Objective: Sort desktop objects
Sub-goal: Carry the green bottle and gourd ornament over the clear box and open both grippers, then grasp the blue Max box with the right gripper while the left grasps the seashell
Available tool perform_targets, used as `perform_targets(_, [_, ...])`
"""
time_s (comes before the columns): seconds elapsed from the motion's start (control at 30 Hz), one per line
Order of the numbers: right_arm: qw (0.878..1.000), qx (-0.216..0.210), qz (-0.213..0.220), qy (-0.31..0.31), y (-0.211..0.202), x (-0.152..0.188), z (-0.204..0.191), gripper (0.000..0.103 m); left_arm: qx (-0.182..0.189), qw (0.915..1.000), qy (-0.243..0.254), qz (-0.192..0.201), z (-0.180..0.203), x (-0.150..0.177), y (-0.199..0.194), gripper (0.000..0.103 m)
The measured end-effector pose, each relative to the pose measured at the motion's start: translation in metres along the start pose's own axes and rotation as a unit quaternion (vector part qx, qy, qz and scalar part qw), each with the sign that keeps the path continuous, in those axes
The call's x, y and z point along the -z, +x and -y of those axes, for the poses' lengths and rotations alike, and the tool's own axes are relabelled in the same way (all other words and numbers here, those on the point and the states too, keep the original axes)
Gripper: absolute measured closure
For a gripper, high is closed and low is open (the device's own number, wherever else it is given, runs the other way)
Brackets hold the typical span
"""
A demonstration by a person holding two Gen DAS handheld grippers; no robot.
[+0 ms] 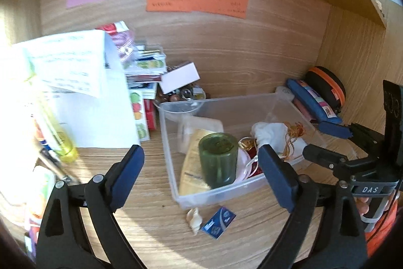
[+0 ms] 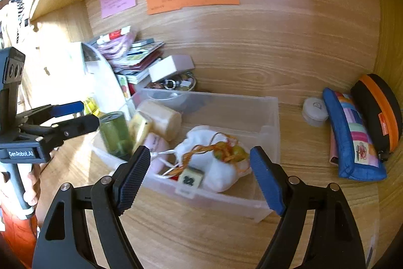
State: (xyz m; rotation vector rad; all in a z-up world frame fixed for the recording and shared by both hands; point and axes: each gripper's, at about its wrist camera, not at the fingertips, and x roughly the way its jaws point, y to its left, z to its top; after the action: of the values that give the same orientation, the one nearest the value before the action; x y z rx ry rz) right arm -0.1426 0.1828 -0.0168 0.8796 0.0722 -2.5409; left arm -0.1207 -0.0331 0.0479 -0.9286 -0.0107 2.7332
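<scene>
Glare whitens papers [image 1: 75,82] left of clear bin [image 1: 252,102].

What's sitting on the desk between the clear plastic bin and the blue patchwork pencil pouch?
A small round white lidded container stands between clear plastic bin and blue patchwork pencil pouch, near the back wall; the right wrist view shows it.

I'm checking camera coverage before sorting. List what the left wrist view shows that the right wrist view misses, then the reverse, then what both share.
Only the left wrist view: a seashell and a small blue card on the desk in front of the clear bin.

Only the right wrist view: a tile with a dark pattern at the bin's near edge.

Both: the bin, the green jar, the white pouch, the blue pencil case, and the coloured notes on the back panel.
</scene>
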Motion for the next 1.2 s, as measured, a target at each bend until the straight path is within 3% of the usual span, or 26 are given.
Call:
perform_targets(0.2, [1.000, -0.005, -0.001, -0.018, -0.010, 0.011, -0.025, 0.024, -0.014, 0.9999, 0.000, -0.003, -0.006, 0.016, -0.018, 0.007])
perform_targets(0.43, [0.999, -0.023, -0.017, -0.031, -0.005, 0.030, -0.057, 0.024, -0.020, 0.9987, -0.019, -0.044, -0.024, 0.048, -0.013, 0.007])
perform_targets(0.83, [0.991, -0.051, -0.106, -0.069, 0.052, 0.063, -0.100, 0.024, -0.017, 0.9934, -0.065, -0.093, -0.060, 0.091, 0.003, 0.007])
perform_targets(1.2, [0.986, -0.038, -0.151, -0.064, 0.096, 0.063, -0.109, 0.025, 0.004, 0.9923, -0.062, -0.108, -0.062, 0.091, 0.021, 0.007])
